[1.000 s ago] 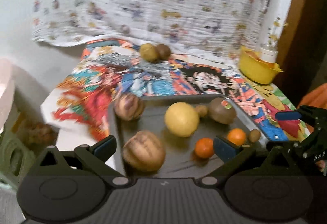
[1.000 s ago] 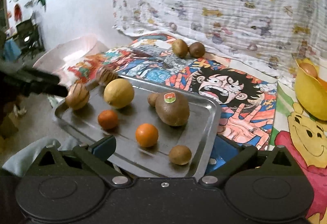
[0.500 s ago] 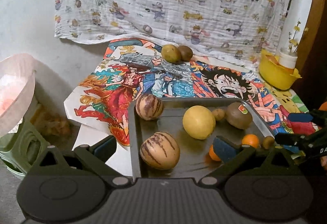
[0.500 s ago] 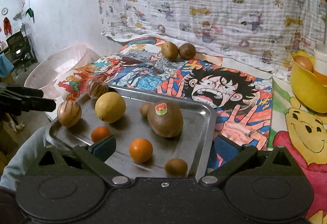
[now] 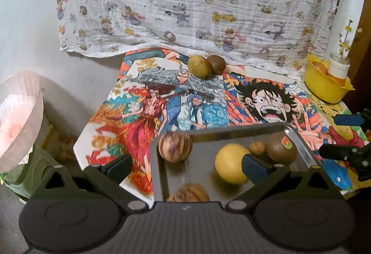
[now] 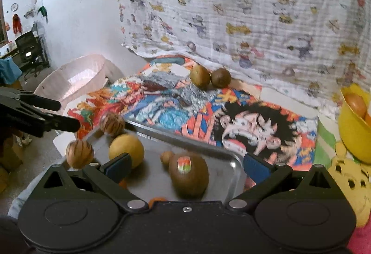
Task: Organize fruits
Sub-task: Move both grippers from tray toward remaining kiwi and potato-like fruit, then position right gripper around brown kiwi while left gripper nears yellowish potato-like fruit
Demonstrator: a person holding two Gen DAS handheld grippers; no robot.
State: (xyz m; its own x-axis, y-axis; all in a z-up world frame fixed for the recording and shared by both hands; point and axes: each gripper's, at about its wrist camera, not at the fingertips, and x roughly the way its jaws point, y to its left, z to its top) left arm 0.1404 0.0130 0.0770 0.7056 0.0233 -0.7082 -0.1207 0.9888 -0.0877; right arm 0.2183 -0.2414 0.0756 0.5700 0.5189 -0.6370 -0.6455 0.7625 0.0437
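Fruits (image 5: 230, 167) on tray (image 5: 231, 131), tools apart.

Fruit crowds the tray (image 5: 301, 145); bare mat (image 5: 204, 112) lies between it and two kiwis (image 5: 206, 65).

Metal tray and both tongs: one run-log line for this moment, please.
left tongs: open, empty | right tongs: open, empty | metal tray: holds fruit | two kiwis: on mat, off tray
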